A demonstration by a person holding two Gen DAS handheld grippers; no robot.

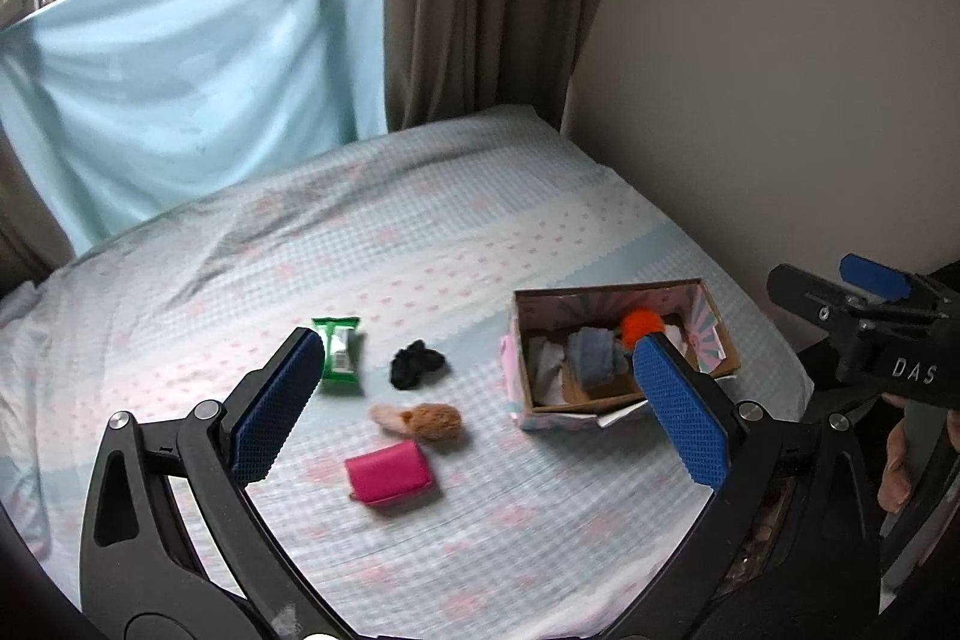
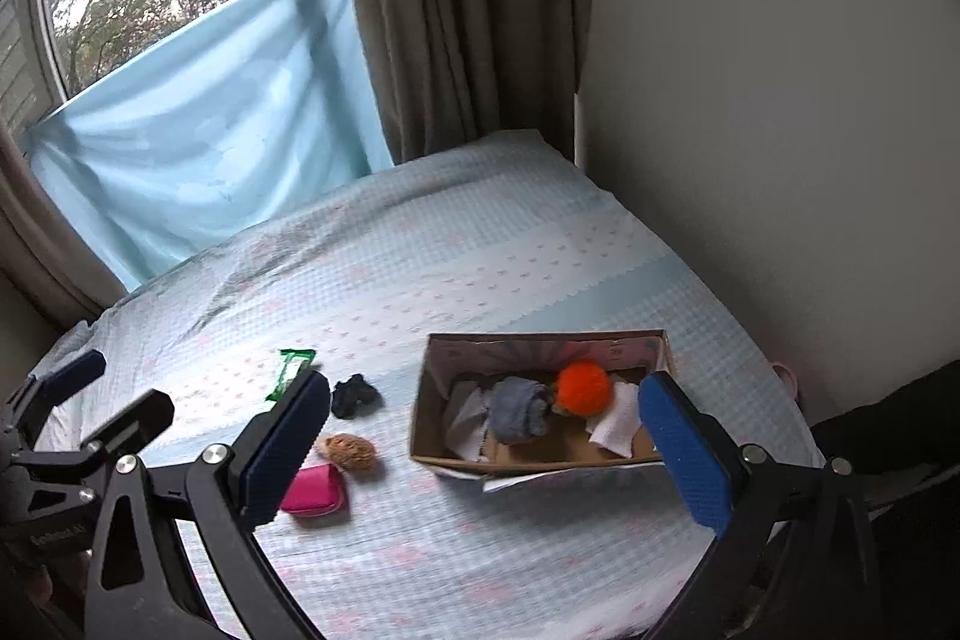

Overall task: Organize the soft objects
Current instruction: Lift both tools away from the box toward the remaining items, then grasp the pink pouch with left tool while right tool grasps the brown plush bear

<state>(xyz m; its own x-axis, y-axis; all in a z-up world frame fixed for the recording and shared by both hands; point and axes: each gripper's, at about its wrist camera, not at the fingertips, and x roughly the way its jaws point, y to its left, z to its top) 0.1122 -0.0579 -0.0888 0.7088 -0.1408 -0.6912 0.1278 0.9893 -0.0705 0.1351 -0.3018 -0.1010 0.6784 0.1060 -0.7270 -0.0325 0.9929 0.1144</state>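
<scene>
1. Bed [image 1: 420,232] with pale checked sheet; open box [image 1: 618,340] at 3 o'clock in the left wrist view.
2. Already in box: orange pompom [image 2: 582,387], grey-blue cloth [image 2: 521,409], white cloths [image 2: 615,424].
3. Still loose on bed, left of box: black cloth [image 1: 417,364] at 12 o'clock of the group, brown plush [image 1: 432,421] at centre, pink pouch [image 1: 389,471] at 6 o'clock touching the plush, green packet [image 1: 342,355] at 10 o'clock.
4. Left tool [image 1: 474,412] empty, jaws wide apart, hovering above the loose items.
5. Right tool [image 2: 480,451] empty, jaws wide apart, above the box's near edge.
6. Judged partway done: several soft items boxed, about three or four left; packet perhaps not soft.
</scene>
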